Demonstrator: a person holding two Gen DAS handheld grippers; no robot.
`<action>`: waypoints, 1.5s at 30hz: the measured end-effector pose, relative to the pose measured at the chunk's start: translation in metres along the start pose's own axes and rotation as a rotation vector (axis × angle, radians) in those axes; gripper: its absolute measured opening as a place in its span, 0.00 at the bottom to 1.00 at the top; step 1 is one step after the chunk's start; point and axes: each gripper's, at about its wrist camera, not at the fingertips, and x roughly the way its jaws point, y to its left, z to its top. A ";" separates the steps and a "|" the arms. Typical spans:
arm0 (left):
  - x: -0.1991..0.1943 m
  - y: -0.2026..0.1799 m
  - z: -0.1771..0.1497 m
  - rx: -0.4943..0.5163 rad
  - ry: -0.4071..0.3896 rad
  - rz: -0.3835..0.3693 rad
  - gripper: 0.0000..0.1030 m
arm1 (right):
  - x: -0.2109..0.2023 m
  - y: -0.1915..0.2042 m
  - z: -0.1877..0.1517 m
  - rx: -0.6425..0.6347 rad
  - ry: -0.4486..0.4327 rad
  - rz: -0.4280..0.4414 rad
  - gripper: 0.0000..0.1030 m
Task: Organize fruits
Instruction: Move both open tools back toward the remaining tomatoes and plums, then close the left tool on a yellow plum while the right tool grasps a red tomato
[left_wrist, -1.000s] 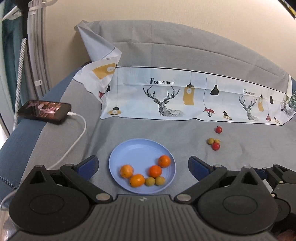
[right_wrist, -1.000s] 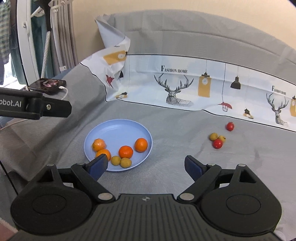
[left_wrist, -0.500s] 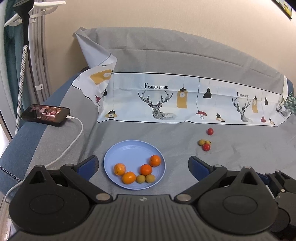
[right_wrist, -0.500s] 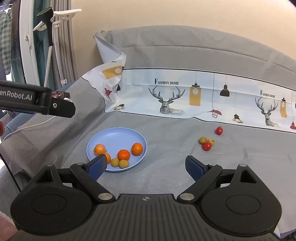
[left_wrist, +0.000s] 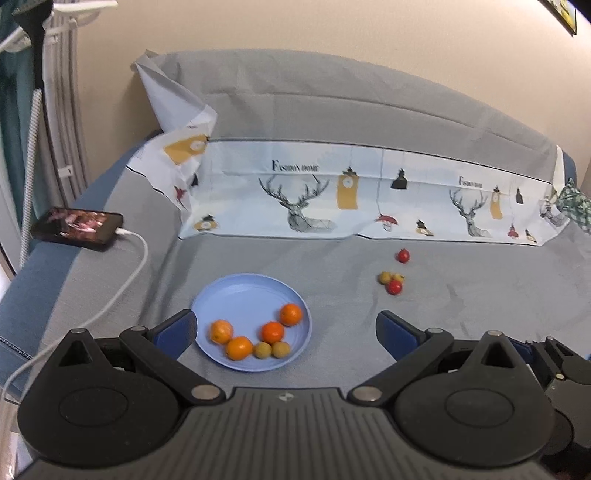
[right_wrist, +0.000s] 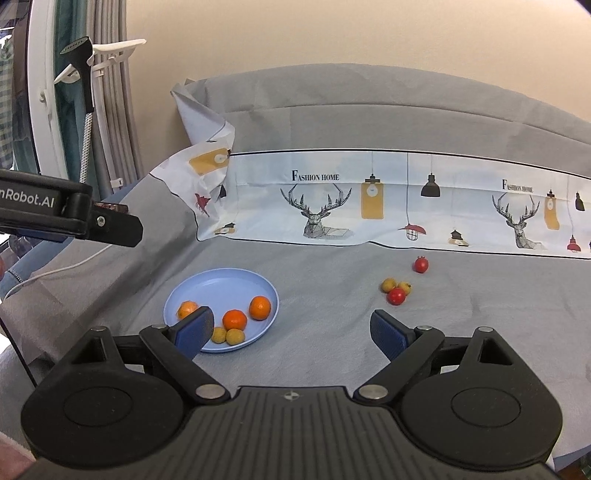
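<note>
A blue plate (left_wrist: 236, 291) (right_wrist: 218, 286) lies on the grey cloth and holds several oranges (left_wrist: 272, 331) (right_wrist: 259, 307) and two small yellow fruits (left_wrist: 280, 349) (right_wrist: 235, 336). To its right on the cloth lie two small yellow fruits (left_wrist: 385, 277) (right_wrist: 389, 284) with a red fruit (left_wrist: 394, 286) (right_wrist: 396, 295), and another red fruit (left_wrist: 403, 255) (right_wrist: 420, 264) farther back. My left gripper (left_wrist: 284, 330) is open and empty, above and short of the plate. My right gripper (right_wrist: 291, 330) is open and empty, held back from the cloth.
A phone (left_wrist: 77, 229) with a white cable (left_wrist: 125, 280) lies at the left edge. A printed deer cloth (left_wrist: 369, 199) (right_wrist: 388, 199) lies along the back. The left gripper's body (right_wrist: 66, 210) juts in at the left of the right wrist view. A clothes steamer (right_wrist: 79, 74) stands left.
Both grippers have pulled back and up from the plate, so the fruits look smaller and farther away. Both stay open and empty. The fruits have not moved.
</note>
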 end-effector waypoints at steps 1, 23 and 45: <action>0.001 -0.002 0.000 0.001 0.004 -0.010 1.00 | 0.000 -0.001 -0.001 0.005 -0.001 -0.003 0.91; 0.140 -0.060 0.041 0.137 0.157 -0.021 1.00 | 0.087 -0.090 -0.007 0.178 0.057 -0.147 0.93; 0.347 -0.099 0.068 0.191 0.352 0.041 1.00 | 0.333 -0.176 -0.025 0.141 0.184 -0.279 0.60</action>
